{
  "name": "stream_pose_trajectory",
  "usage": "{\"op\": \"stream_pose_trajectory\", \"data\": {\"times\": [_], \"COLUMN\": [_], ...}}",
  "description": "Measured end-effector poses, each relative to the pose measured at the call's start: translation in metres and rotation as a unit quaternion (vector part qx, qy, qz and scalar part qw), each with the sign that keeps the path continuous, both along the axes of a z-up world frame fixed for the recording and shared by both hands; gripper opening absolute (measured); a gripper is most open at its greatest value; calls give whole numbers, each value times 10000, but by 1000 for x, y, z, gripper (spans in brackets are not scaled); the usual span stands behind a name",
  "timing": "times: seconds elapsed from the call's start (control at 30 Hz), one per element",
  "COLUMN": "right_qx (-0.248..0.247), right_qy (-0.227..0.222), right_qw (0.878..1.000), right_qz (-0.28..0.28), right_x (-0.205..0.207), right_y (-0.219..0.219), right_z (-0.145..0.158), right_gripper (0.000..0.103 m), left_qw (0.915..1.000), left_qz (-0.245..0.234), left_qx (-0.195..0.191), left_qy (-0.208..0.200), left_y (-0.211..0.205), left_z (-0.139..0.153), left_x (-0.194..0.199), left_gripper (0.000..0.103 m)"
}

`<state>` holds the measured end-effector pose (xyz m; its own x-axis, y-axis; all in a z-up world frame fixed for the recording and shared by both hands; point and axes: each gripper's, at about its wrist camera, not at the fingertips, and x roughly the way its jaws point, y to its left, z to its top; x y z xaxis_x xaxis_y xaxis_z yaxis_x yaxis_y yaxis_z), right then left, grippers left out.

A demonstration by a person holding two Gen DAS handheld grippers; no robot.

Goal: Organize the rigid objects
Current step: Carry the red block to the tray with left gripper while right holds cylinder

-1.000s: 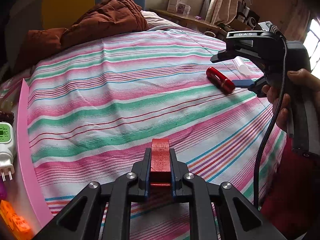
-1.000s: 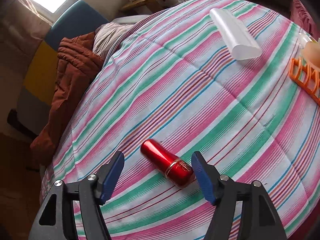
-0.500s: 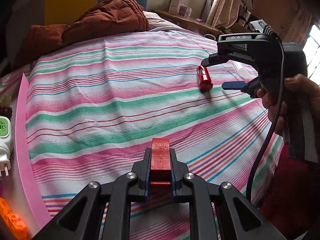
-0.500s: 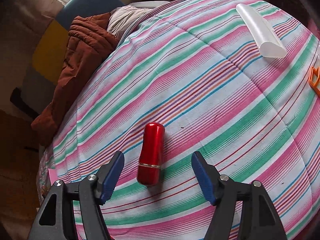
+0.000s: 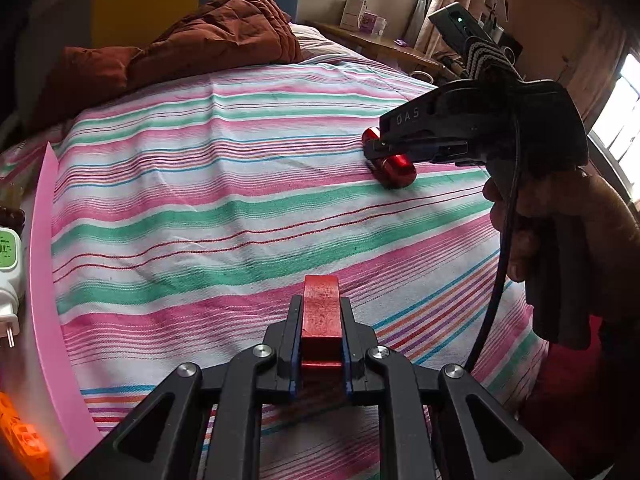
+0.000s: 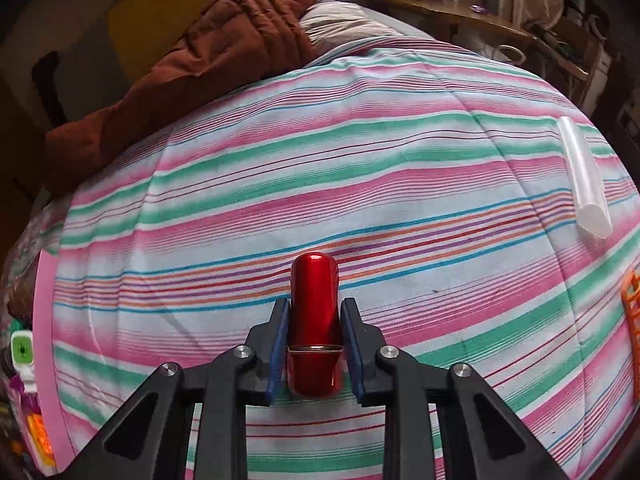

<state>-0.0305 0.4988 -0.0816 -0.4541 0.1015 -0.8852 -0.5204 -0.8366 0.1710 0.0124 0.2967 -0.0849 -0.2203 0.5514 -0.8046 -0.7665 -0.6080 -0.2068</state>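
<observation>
My left gripper (image 5: 321,312) is shut on a flat red block (image 5: 321,306) and holds it low over the striped bedspread (image 5: 200,200). My right gripper (image 6: 314,320) is shut on a glossy red lipstick tube (image 6: 314,312) that points away from me along the fingers. In the left wrist view the same red tube (image 5: 394,170) sits in the right gripper (image 5: 384,152) at the bed's right middle, touching or just above the cloth. A pink tray edge (image 5: 48,280) runs along the left.
A white translucent case (image 6: 584,178) lies at the bed's right. An orange rack (image 6: 632,312) is at the right edge. A white and green plug (image 5: 8,256) and an orange item (image 5: 24,440) lie in the pink tray. A brown quilt (image 5: 208,40) is heaped at the bed's head.
The right gripper was open around the red tube; it swung round, lined up with the tube and shut on it. The left gripper kept its red block and barely moved.
</observation>
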Motion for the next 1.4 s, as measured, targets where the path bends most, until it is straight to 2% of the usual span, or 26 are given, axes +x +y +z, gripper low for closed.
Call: {"op": "stream_pose_trajectory", "data": {"times": [0.13,0.3,0.47,0.57,0.93,1.13,1.4], "right_qx": [-9,103,485,617,1138,1267,1362], "right_qy": [-87,-41,-78,-115,-216,-199,-178], "right_qw": [9995,9990,9965,9953,9889,9870,9855], "right_qz": [311,433,670,735,933,966,995], "right_x": [-4,-2,-5,-6,-12,-11,-10], "right_y": [-6,-9,-18,-21,-34,-37,-40], "right_z": [-5,-7,-6,-7,-9,-9,-9], "right_gripper": [26,27,26,26,26,26,26], "left_qw": [9999,10000,9997,9995,9912,9850,9788], "left_qz": [-4,95,216,284,1000,1412,1859], "left_qx": [-34,-9,-5,11,93,98,65], "left_qy": [107,-24,-105,96,858,990,861], "left_y": [0,1,-7,-15,-76,-113,-154], "left_z": [1,2,9,22,76,87,83], "left_x": [4,1,0,4,2,-1,-14], "left_gripper": [15,15,15,15,15,15,15]}}
